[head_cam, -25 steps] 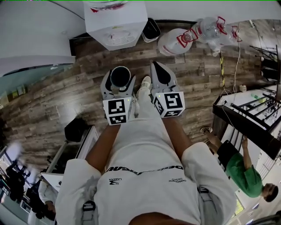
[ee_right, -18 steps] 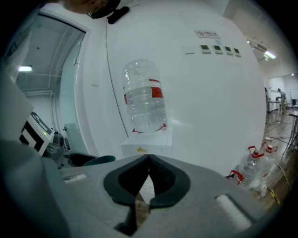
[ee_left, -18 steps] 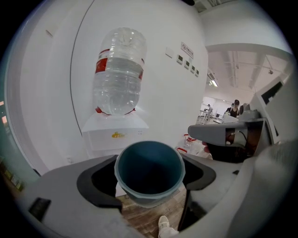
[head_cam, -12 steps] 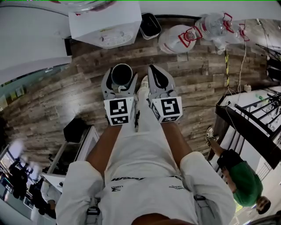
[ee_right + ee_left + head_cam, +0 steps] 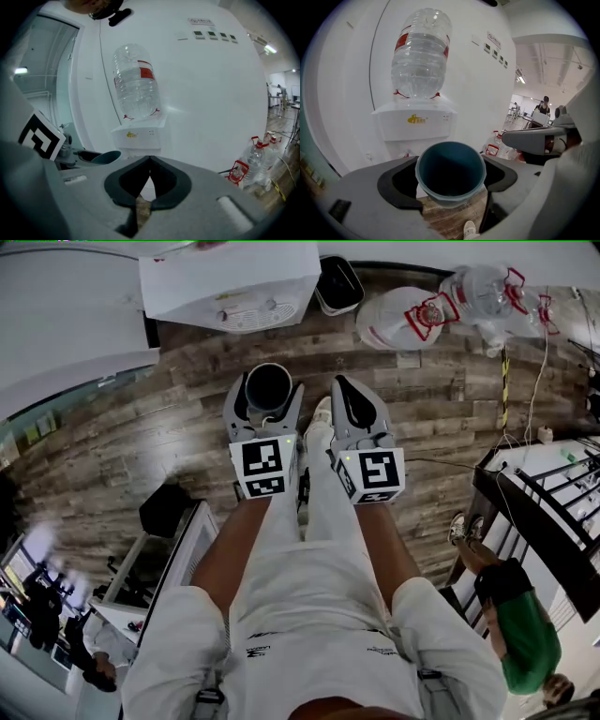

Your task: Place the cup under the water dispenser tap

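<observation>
Jaws of left gripper [image 5: 267, 399] spread wide, pinching upright blue cup [image 5: 450, 169] by its sides. Right gripper [image 5: 149, 161] pressed together, empty. Water dispenser [image 5: 415, 123] straight ahead on far side, not yet reached.

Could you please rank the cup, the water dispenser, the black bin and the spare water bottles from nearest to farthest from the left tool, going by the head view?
1. Cup: gripped in the left tool.
2. Water dispenser: straight ahead, against the wall.
3. Black bin: right of the dispenser.
4. Spare water bottles: far right, on the floor.
</observation>
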Motion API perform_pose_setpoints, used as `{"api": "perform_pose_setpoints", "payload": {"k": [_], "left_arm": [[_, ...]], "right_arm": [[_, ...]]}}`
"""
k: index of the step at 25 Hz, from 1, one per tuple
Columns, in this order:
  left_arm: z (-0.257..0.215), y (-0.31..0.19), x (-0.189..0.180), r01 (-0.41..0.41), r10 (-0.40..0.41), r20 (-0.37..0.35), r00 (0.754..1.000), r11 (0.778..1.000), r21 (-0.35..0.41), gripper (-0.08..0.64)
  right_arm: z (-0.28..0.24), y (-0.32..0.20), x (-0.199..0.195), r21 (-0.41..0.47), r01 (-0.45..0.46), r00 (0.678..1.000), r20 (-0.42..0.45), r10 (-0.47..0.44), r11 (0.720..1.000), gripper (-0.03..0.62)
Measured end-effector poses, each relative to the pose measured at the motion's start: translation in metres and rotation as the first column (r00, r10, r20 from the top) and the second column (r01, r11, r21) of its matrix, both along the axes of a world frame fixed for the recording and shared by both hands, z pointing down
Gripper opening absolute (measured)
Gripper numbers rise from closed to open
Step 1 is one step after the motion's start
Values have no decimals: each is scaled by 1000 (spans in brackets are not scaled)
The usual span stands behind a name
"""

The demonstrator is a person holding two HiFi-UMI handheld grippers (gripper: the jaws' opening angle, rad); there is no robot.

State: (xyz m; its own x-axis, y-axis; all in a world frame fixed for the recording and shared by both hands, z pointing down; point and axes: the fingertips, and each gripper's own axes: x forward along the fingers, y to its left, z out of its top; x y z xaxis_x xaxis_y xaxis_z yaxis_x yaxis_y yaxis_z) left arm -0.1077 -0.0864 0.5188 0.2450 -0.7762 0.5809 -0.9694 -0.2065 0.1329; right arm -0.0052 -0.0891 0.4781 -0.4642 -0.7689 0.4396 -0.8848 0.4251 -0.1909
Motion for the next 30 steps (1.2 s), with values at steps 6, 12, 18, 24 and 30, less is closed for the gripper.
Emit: {"api": "perform_pose_setpoints", "payload": {"k": [6,12,18,24,30], "left_arm": [[36,-17,3,11,-11,-3,1000,1000,5,379],[74,-40,5,5,-5,1,1000,1000,21,379],[110,-56,6,-7,7,5,1000,1000,23,379],[148,-75,5,-11,11,-16,1000,1000,25,379],[178,-97,5,-19,19,-6,1000,999,27,380]], "right_arm": [[31,-2,2,-26,4,1000,0,-4,1000,-2],[62,-8,6,-47,-4,1000,-3,4,999,-2],[82,-13,11,-51,-17,1000,-2,17,999,-2],[101,-13,17,-66,-23,1000,-5,23,998,-2],[113,-14,24,-80,-32,999,-6,31,996,-2]]}}
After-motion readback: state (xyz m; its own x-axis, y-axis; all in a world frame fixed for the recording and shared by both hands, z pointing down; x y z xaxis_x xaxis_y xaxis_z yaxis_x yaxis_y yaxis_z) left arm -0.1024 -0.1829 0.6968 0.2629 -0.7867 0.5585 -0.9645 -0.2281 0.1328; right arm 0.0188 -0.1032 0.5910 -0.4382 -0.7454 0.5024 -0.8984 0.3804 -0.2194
